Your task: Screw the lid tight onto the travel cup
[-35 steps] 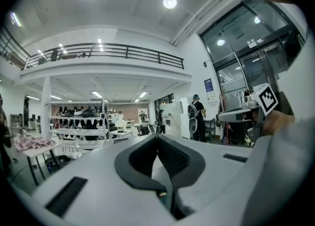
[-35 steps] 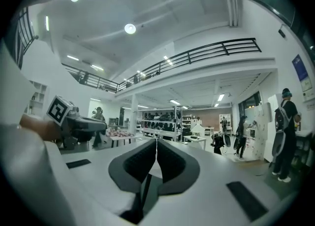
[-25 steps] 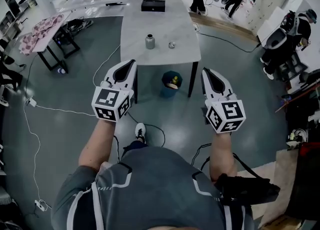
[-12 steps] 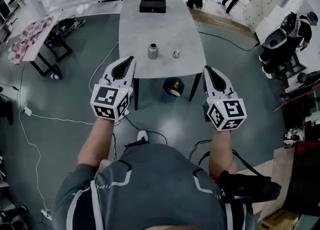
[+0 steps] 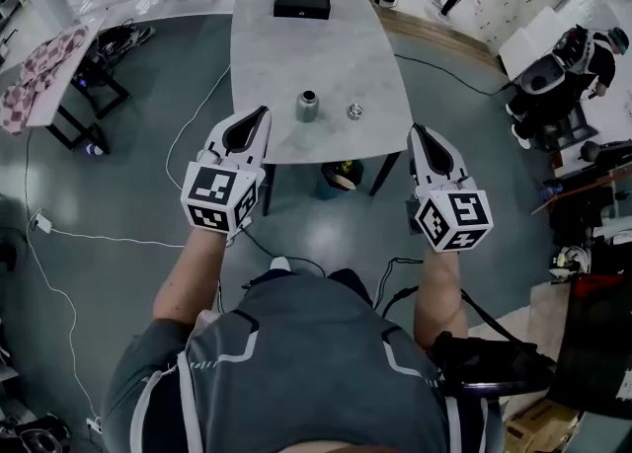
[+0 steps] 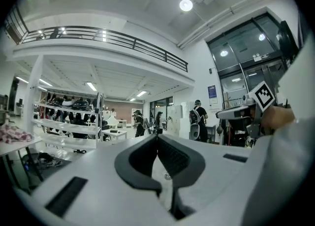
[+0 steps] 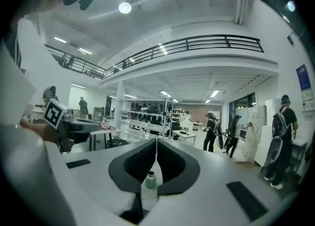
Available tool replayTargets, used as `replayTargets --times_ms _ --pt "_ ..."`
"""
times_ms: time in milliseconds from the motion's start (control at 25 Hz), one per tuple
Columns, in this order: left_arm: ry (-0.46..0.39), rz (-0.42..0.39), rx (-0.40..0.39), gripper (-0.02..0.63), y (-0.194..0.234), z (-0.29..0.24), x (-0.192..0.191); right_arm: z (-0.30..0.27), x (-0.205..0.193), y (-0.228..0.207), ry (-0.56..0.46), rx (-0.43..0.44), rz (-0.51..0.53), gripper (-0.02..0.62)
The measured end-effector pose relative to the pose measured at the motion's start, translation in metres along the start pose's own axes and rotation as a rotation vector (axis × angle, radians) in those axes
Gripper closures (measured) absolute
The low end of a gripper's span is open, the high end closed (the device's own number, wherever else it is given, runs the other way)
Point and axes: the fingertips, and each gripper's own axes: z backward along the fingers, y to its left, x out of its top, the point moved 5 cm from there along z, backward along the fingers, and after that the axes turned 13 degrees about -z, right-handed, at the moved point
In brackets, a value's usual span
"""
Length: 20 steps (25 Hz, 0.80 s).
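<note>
Head view looked steeply down on a grey table (image 5: 326,51) that ran up the middle of the frame. The travel cup (image 5: 308,106), a small metal-coloured vessel with its top uncovered, stood upright near the table's lower edge. The lid (image 5: 355,112) lay on the tabletop to the right of the cup, apart from it. A black box (image 5: 302,4) sat at the table's far end, near the top of the frame. Under the table's lower edge a dark bin (image 5: 341,177) stood on the floor.

The left gripper (image 5: 260,113) hung at centre left, its tips overlapping the table's lower left corner in the picture, to the left of the cup and clear of it. The right gripper (image 5: 418,131) hung at centre right, its tips just off the table's lower right corner. A bare forearm held each one out, with the marker cube toward the camera.

In the left gripper view the jaws were clenched tip to tip with nothing between them. The lid showed as a small round spot low in the opening behind the tips, out on the table. In the right gripper view the jaws were likewise pressed together and empty. The cup stood in the lower opening, on the table beyond and untouched.

White cables (image 5: 109,237) trailed over the floor at the left, and people (image 5: 563,76) stood at the upper right.
</note>
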Motion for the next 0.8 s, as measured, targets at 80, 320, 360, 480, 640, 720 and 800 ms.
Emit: replayTargets --times_ms 80,320,360,480,640,720,800 --pt "-0.004 -0.003 0.0 0.597 0.0 -0.01 -0.001 -0.009 0.003 -0.009 0.004 0.005 0.004 0.566" --pt "0.038 -0.015 0.035 0.596 0.001 -0.052 -0.013 -0.051 0.002 -0.052 0.012 0.053 -0.01 0.566" --pt "0.044 -0.018 0.043 0.596 0.002 -0.059 -0.014 -0.06 0.002 -0.059 0.012 0.067 -0.015 0.566" --pt "0.058 -0.007 0.069 0.596 0.001 -0.081 -0.013 -0.083 0.004 -0.082 0.02 0.119 -0.021 0.565" --pt "0.064 -0.001 0.106 0.595 -0.004 -0.115 -0.008 -0.108 0.013 -0.121 0.025 0.181 -0.024 0.565" --pt "0.076 -0.01 0.13 0.595 -0.008 -0.135 -0.006 -0.12 0.019 -0.144 0.024 0.208 -0.02 0.565" --pt "0.092 -0.009 0.151 0.595 -0.01 -0.154 -0.006 -0.132 0.021 -0.165 0.032 0.23 -0.014 0.565"
